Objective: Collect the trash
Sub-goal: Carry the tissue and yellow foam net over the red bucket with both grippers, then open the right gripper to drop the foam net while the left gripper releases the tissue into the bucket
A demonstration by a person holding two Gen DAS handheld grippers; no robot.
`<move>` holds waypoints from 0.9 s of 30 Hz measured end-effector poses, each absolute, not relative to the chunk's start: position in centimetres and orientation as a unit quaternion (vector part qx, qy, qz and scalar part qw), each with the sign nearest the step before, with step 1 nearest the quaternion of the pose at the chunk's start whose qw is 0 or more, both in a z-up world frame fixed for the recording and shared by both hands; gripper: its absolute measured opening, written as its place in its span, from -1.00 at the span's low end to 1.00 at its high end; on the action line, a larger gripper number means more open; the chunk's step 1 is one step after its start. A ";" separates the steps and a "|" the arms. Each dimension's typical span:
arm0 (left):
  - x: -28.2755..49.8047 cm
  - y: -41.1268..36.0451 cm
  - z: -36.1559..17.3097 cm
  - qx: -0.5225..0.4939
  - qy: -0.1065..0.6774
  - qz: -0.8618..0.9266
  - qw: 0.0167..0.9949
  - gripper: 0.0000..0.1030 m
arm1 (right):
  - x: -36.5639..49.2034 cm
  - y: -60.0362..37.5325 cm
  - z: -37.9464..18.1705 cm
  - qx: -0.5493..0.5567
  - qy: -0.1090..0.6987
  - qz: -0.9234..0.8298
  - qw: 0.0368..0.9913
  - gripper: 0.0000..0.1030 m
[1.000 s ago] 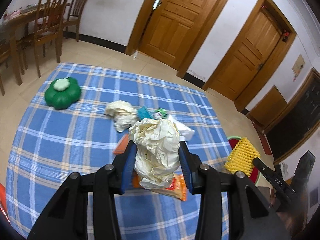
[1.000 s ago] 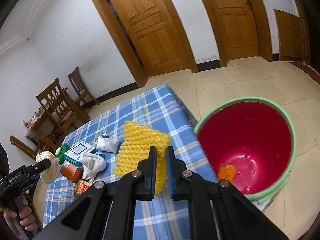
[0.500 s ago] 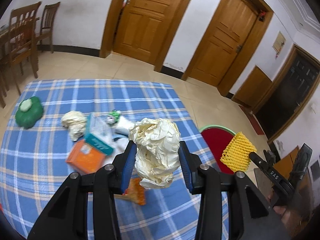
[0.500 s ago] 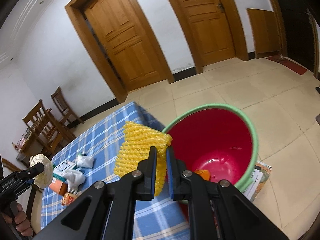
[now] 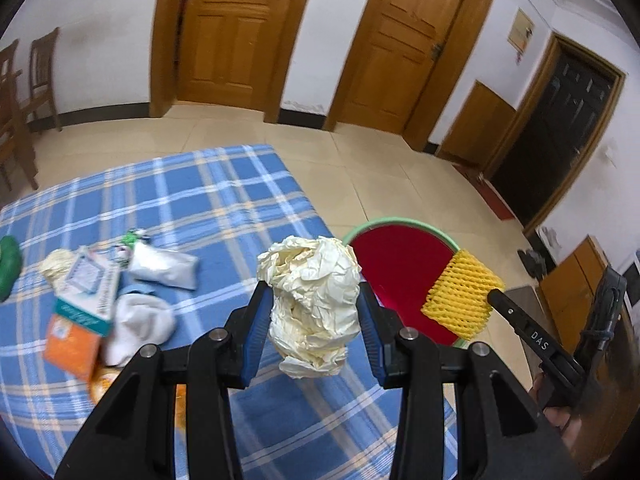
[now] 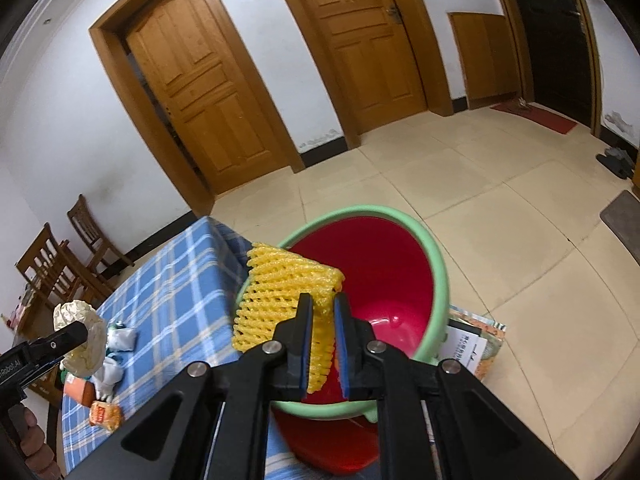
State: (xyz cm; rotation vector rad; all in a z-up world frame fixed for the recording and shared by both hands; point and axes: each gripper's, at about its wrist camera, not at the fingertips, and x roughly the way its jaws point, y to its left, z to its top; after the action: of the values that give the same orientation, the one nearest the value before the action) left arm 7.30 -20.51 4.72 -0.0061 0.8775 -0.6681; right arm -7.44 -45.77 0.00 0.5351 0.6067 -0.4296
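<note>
**Both grippers loaded, red bin just ahead**

While readable text is scarce, the black body of the right gripper (image 5: pixel 496 296) carries white letters "DAS" in the left wrist view, and the left gripper (image 6: pixel 86 334) body reads "Robot.AI" at the frame edge of the right wrist view – start cut off. Print on the teal-and-white carton (image 5: pixel 86 292) and on the orange snack packet (image 6: pixel 105 414) is too blurred to read. A white sheet with dark print (image 6: pixel 468 346) lies on the floor by the bin, characters too small to make out.

Left gripper (image 5: pixel 314 322): blue-padded jaws clamped on a crumpled cream paper ball (image 5: pixel 312 304), held up above the blue plaid tablecloth (image 5: pixel 224 200). Right gripper (image 6: pixel 322 346): jaws nearly together, pinching a yellow foam fruit net (image 6: pixel 276 296), which hangs over the near rim of the red plastic bin with a pale green rim (image 6: pixel 436 276). Bin stands on the tiled floor just past the table edge.

Left on the cloth – a small white plastic pouch (image 5: pixel 166 266), white crumpled tissue (image 5: pixel 140 326), an orange box (image 5: pixel 70 344) under the carton, another cream paper wad (image 5: pixel 56 262) and a green plastic object (image 5: pixel 8 268) at the far left edge.

Around: two closed wooden doors (image 5: pixel 224 32), wooden chairs (image 6: pixel 88 236) by the wall, dark doorway at right. A hand (image 6: pixel 34 442) grips the left handle. Paper ball blocks part of the bin in the left wrist view.
</note>
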 end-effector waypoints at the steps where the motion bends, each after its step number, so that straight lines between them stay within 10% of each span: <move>1: 7.4 -21.0 4.5 0.000 0.419 -0.320 0.850 -0.17 | -7.5 -46.0 -0.2 0.259 0.294 -0.211 0.895 -0.74; 16: 8.3 -27.9 1.6 0.046 0.443 -0.353 0.823 -0.17 | -7.7 -49.0 -3.7 0.270 0.319 -0.253 0.872 -0.70; 27: 8.4 -30.4 0.3 0.063 0.451 -0.361 0.813 -0.17 | -8.3 -49.5 -3.2 0.273 0.309 -0.257 0.874 -0.30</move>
State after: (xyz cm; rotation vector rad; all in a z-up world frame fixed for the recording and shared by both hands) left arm 8.40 -30.44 0.30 0.1348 0.9636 -0.7712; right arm -8.29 -49.49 -3.24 0.5691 0.6442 -0.5359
